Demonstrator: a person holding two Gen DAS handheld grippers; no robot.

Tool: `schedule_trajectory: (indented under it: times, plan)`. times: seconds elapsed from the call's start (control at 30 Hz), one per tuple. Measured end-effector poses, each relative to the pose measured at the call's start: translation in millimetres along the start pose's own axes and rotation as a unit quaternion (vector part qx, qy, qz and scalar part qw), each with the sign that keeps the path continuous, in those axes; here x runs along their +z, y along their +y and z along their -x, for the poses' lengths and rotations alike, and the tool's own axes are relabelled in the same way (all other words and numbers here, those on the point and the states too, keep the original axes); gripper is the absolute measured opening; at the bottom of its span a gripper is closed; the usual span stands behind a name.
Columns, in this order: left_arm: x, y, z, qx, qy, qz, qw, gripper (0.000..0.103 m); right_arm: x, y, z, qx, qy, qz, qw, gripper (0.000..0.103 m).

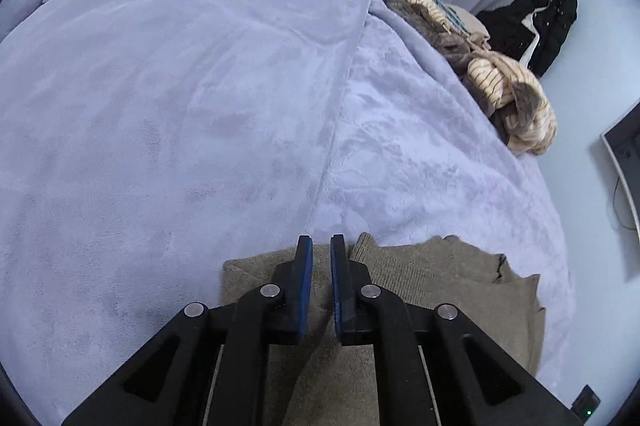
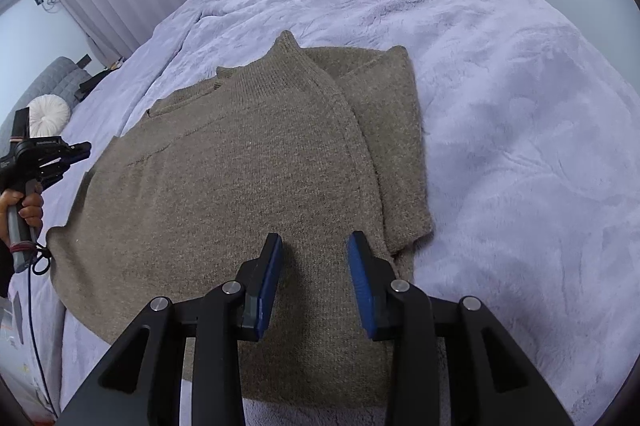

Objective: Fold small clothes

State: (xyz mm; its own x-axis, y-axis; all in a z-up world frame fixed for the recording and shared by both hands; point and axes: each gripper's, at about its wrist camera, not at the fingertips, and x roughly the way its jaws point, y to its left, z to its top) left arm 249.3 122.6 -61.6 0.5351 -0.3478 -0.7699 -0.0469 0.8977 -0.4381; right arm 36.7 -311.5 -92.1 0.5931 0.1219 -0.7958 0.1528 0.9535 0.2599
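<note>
Lavender blanket [image 2: 520, 85], brown sweater [image 2: 240, 165] beneath both grippers; left fingers [image 1: 304, 266] narrowly apart, right fingers [image 2: 360, 266] open, empty

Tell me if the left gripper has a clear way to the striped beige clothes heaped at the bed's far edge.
Probably yes. Only bare blanket lies between the left gripper and the striped pile; nothing blocks the way. It sits far across the bed, though, so reach is uncertain.
</note>
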Motion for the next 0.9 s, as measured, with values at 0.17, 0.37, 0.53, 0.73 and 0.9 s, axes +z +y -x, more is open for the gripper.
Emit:
schedule_trajectory:
  times: [0.17, 0.37, 0.53, 0.73, 0.9]
  plan:
    - [1.5, 29.2, 25.2, -0.057, 0.006, 0.06, 0.9966, 0.066, -1.3, 3.9, -2.3, -0.011, 0.0, 0.009, 1.0, 0.037]
    - [-14.4, 25.0, 30.9, -0.05, -0.008, 0.037, 0.998, 0.066, 2.7, 43.7, 20.4, 0.034, -0.029, 0.035, 0.998, 0.04]
    - [-25.1, 18.9, 23.6, -0.054, -0.005, 0.023, 0.9983, 0.066, 2.2, 140.1, 11.0, 0.218, 0.015, 0.082, 0.972, 0.04]
    - [-31.4, 25.7, 24.8, -0.067, 0.016, 0.03, 0.9972, 0.066, -32.5, 246.4, -84.9, 0.305, 0.163, 0.098, 0.933, 0.035]
    - [-16.4, 29.7, 67.1, -0.046, -0.013, -0.03, 0.9984, 0.066, -43.7, 241.4, -112.6, 0.257, 0.167, 0.111, 0.945, 0.001]
